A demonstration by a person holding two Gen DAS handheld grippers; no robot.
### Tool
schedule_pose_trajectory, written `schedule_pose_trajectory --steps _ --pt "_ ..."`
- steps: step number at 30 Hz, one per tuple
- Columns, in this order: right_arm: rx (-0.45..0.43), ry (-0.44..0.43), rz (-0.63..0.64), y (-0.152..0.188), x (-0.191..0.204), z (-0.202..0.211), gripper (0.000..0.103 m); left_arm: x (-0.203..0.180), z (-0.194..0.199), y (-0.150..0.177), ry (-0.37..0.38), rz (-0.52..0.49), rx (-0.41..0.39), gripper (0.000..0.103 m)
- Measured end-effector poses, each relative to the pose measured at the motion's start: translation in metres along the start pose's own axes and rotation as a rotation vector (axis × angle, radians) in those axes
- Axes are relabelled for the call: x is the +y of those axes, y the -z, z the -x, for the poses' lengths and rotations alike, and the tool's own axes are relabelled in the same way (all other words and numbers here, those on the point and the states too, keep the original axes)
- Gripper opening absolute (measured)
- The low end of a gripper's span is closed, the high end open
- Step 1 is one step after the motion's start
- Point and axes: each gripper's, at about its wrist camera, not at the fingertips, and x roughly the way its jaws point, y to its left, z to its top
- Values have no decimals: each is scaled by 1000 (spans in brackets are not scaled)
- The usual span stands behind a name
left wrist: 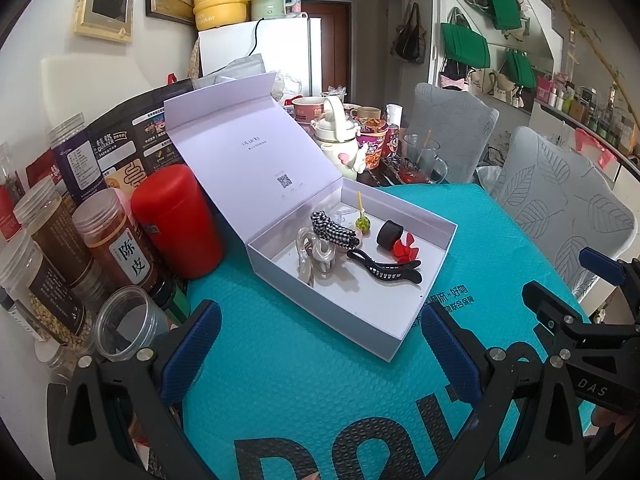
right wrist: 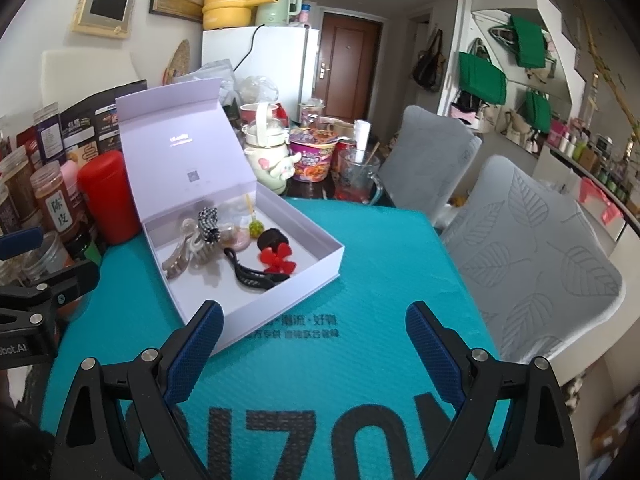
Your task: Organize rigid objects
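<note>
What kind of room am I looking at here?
Most likely a lived-in apartment dining area: a white fridge behind a cluttered table, fabric-covered dining chairs, and an entry door.

The box [left wrist: 404, 334] is showing matt, smooth pale card. The mat [left wrist: 304, 364] over the tabletop is looking like teal plastic with a fine bumpy texture. Inside the box, the black hair clip [left wrist: 386, 268] is shining as glossy plastic, the clear claw clip [left wrist: 316, 258] is looking translucent and glossy, and the checked scrunchie [left wrist: 334, 229] is showing soft cloth. The red canister [left wrist: 178, 220] is gleaming as smooth plastic. The chair covers [right wrist: 532, 264] are showing grey cloth with an embossed leaf pattern. The pads [right wrist: 196, 356] on the right tool are looking like rough blue rubber.
</note>
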Motion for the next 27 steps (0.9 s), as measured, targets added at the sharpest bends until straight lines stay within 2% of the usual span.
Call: schedule_pose_trajectory --steps 22,27 --pt "14 10 -16 4 -7 -3 94 -7 -8 4 5 -24 29 102" --pt "13 12 -23 5 -10 -2 94 -9 -11 4 27 -18 48 102"
